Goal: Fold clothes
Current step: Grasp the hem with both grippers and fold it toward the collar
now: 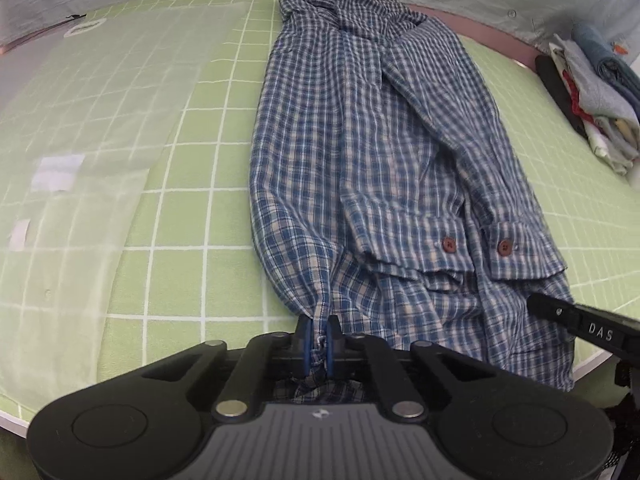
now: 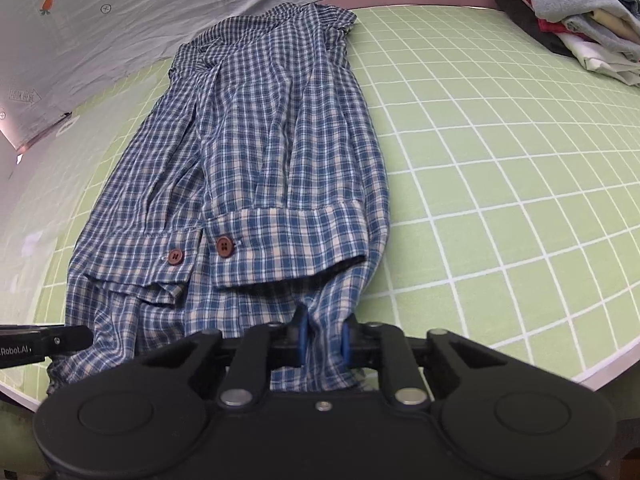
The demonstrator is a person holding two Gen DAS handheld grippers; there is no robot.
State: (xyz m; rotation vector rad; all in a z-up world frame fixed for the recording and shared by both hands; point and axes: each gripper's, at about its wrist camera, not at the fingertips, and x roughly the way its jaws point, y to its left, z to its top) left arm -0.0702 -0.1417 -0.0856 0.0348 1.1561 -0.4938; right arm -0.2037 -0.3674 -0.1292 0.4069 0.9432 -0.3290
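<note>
1. The checked shirt (image 1: 360,152) lies lengthwise on the green gridded counter (image 1: 192,184). Its long axis runs straight away from both sets of fingers, collar at the far end, both buttoned cuffs (image 2: 224,248) laid over the body.
2. The left gripper (image 1: 318,340) has its fingers pinching the shirt's near hem corner.
3. The right gripper (image 2: 323,336) sits at the other near corner, with hem cloth bunched between fingers that stand a little wider apart.
4. Both grips sit level on the near hem, so a fold would carry it towards the collar.
</note>
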